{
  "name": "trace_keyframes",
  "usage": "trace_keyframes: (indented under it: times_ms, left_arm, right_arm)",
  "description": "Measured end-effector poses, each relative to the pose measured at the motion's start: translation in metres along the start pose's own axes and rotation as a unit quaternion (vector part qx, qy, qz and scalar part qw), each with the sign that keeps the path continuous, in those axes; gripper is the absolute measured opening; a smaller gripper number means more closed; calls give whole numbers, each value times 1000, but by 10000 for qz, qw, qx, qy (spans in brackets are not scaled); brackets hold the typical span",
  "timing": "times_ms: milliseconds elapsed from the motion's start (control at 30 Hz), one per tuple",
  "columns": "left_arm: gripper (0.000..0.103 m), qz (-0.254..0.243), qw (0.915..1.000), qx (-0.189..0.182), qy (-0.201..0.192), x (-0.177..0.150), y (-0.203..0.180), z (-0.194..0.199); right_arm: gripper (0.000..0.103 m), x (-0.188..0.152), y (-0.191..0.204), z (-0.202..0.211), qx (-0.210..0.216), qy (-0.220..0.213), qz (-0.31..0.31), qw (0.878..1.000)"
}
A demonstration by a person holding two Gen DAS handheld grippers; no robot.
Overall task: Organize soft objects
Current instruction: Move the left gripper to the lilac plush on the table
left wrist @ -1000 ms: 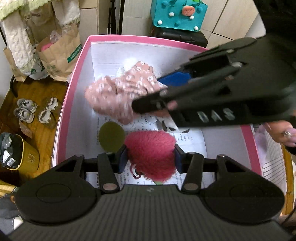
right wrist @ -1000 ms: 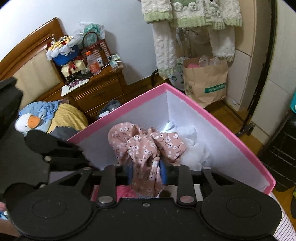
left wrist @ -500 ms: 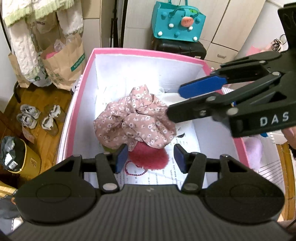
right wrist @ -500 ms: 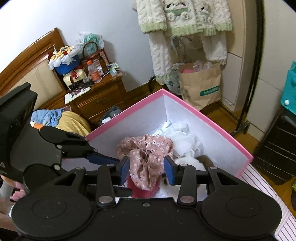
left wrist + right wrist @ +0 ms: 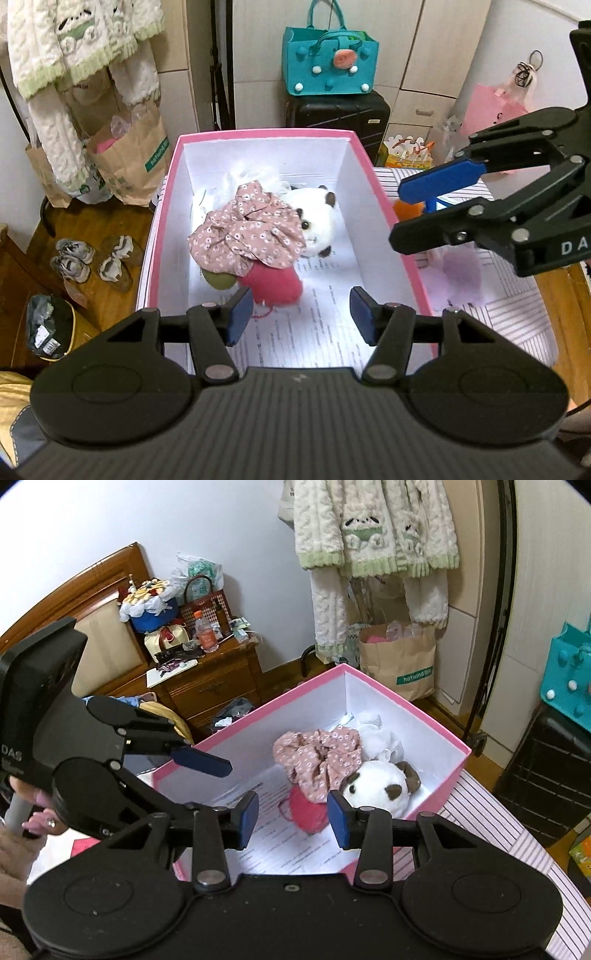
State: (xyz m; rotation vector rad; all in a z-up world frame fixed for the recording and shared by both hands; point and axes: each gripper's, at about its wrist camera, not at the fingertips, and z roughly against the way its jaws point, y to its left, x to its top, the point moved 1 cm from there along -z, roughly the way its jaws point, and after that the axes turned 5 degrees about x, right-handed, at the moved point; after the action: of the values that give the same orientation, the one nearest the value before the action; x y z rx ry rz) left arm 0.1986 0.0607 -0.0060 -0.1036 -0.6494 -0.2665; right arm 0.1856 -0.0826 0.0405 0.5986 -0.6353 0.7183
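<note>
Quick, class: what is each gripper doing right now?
Left gripper: jaws opening, nothing between them.
Right gripper: open, holding nothing.

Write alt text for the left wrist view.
A pink box holds a floral cloth, a red fuzzy item and a panda plush; the left hand-held gripper, opening, hovers empty above it.

Even, soft indoor light; both views are sharp, fisheye-bent at the edges, with dark corners and faint shadows.

Teal felt bag (image 5: 330,62) sits atop a black suitcase (image 5: 338,112).
</note>
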Motion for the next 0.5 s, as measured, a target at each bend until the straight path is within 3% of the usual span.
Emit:
trace_keyframes:
  times_ms: [500]
  left_arm:
    - [67,-560,9981,-134,-206,-32,-44,61]
  right_arm:
    - [50,-46,44,60,-177,-231,351,9990]
